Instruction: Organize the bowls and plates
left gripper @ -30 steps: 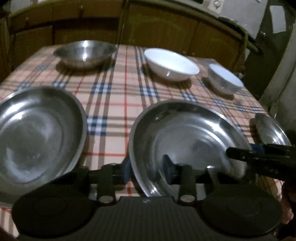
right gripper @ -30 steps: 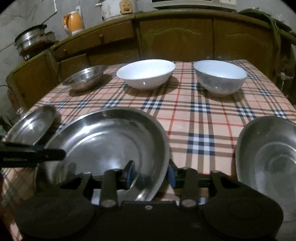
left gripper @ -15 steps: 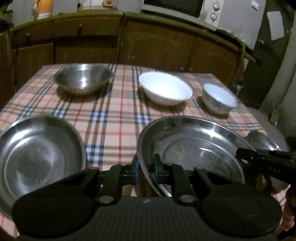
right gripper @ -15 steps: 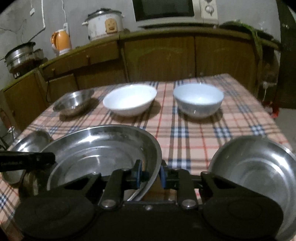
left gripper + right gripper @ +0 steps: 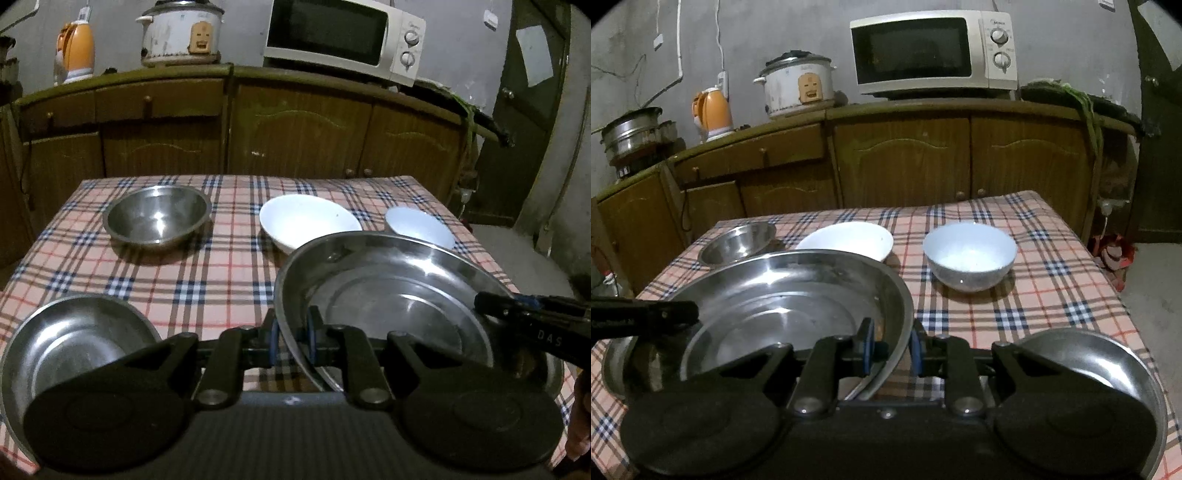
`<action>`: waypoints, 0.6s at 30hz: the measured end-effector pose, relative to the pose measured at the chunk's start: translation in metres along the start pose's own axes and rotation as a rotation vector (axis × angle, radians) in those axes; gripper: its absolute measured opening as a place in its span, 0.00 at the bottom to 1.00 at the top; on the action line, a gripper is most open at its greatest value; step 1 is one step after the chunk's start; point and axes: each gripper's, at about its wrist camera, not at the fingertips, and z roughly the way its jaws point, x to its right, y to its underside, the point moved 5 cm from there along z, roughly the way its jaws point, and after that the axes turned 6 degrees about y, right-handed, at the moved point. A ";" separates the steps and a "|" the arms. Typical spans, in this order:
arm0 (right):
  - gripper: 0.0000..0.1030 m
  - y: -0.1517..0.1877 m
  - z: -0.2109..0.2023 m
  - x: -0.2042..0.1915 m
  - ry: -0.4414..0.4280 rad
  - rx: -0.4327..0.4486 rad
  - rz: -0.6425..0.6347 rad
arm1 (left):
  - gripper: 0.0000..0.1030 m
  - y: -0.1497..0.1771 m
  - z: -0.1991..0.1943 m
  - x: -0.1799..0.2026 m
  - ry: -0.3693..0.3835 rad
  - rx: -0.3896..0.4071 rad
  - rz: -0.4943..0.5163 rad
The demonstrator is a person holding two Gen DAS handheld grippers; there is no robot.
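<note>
The large steel plate (image 5: 391, 295) is held clear of the checked tabletop (image 5: 207, 273), gripped at opposite rims. The left gripper (image 5: 291, 341) fingers are pinched on its 9 o'clock rim; the right gripper (image 5: 892, 345) fingers are pinched on its 3 o'clock rim. A steel bowl (image 5: 157, 218), a white bowl (image 5: 308, 221) and a smaller white bowl (image 5: 969, 254) are seen towards 12 o'clock. Smaller steel plates (image 5: 74, 343) lie on either side.
</note>
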 end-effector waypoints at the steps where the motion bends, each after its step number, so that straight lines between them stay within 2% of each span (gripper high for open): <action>1: 0.26 -0.002 0.000 0.000 0.001 0.002 0.001 | 0.15 -0.002 0.000 0.000 -0.001 0.002 -0.001; 12: 0.26 -0.019 0.009 0.001 0.018 -0.002 -0.006 | 0.16 -0.012 0.007 0.001 -0.016 0.001 -0.003; 18: 0.26 -0.006 0.025 0.001 0.021 -0.031 -0.004 | 0.16 -0.003 0.020 -0.004 -0.028 -0.026 -0.009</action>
